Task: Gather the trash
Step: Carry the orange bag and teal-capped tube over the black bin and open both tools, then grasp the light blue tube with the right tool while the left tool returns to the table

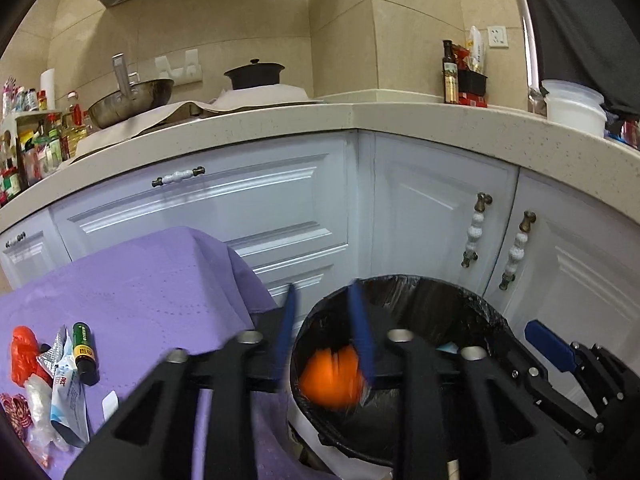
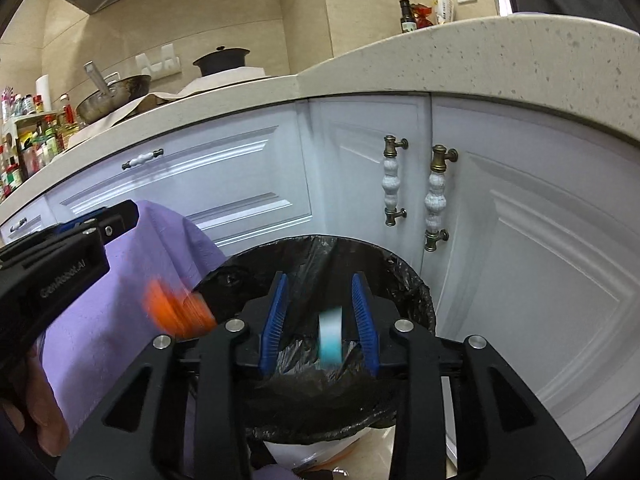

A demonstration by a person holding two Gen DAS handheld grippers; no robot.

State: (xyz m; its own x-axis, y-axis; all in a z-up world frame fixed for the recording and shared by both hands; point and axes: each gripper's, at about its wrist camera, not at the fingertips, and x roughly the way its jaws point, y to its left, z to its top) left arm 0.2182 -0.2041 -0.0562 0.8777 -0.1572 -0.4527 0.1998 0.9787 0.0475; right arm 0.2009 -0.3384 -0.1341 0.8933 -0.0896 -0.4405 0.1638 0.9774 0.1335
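**Two pieces of trash dropping at the bin's rim**

On the lilac paper-covered table (image 1: 132, 288), more wrappers (image 1: 60, 380) wait. The left gripper (image 1: 326, 334) stands open, a blurred orange piece (image 1: 330, 376) loose below it inside the round black-lined waste bin (image 1: 472, 300). The right gripper (image 2: 320, 320) is open too, a white-and-teal scrap (image 2: 331, 338) falling free between its blue pads (image 2: 364, 320). The orange piece looks close to the near rim; it may bounce out.

Blurred orange item (image 1: 330, 378), teal-white item (image 2: 331, 338)
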